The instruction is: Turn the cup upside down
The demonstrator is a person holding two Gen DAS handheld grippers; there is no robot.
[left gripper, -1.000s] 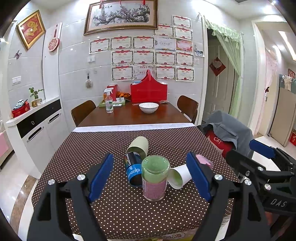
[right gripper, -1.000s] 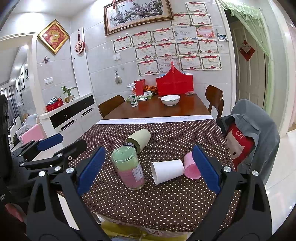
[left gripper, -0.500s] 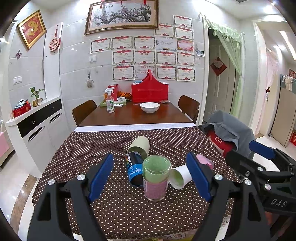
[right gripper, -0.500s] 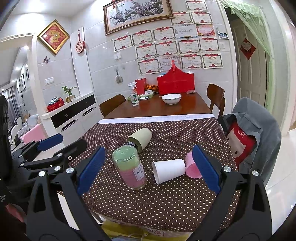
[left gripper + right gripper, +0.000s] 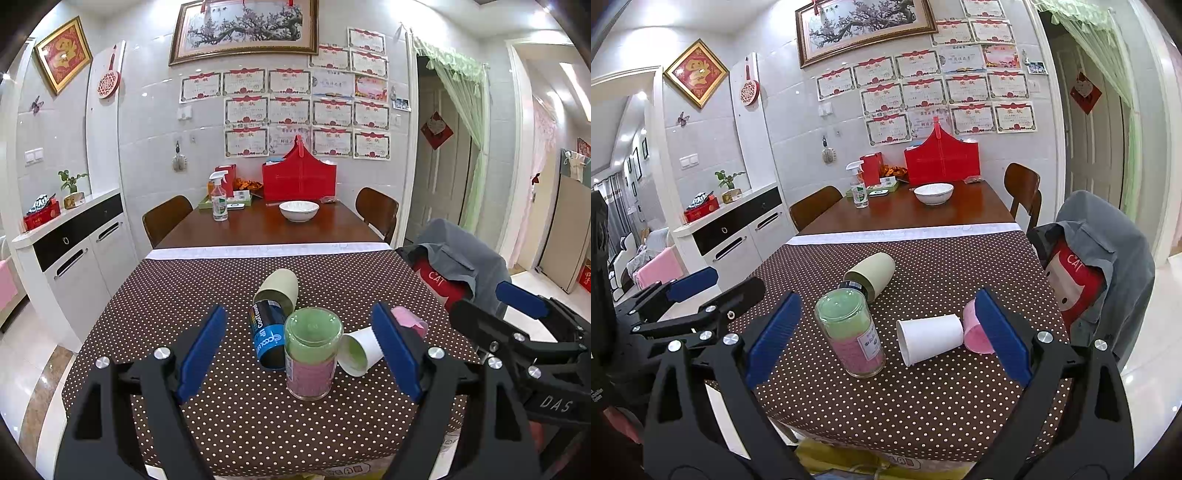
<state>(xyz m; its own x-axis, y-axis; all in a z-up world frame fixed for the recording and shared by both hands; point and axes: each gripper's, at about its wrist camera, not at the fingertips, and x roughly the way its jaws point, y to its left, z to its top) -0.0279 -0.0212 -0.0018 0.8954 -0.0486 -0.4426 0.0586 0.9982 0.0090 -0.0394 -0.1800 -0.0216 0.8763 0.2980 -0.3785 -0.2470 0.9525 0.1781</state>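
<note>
A white paper cup (image 5: 929, 338) lies on its side on the dotted tablecloth (image 5: 923, 402), mouth toward me; it also shows in the left wrist view (image 5: 358, 350). A pink cup (image 5: 975, 330) lies on its side just right of it, and shows partly behind a finger in the left wrist view (image 5: 408, 320). A beige cup (image 5: 277, 290) lies on its side farther back, also in the right wrist view (image 5: 871, 273). My left gripper (image 5: 299, 350) is open and empty, hovering before the cups. My right gripper (image 5: 886, 336) is open and empty, framing the white cup.
A glass jar (image 5: 312, 354) with green and pink contents stands upright at the front. A blue-labelled can (image 5: 267, 334) lies behind it. A chair with a grey jacket (image 5: 1097, 254) stands at the right. A white bowl (image 5: 298, 210) sits on the far wooden table.
Both views shift only slightly; the grippers stay open and the cups have not moved.
</note>
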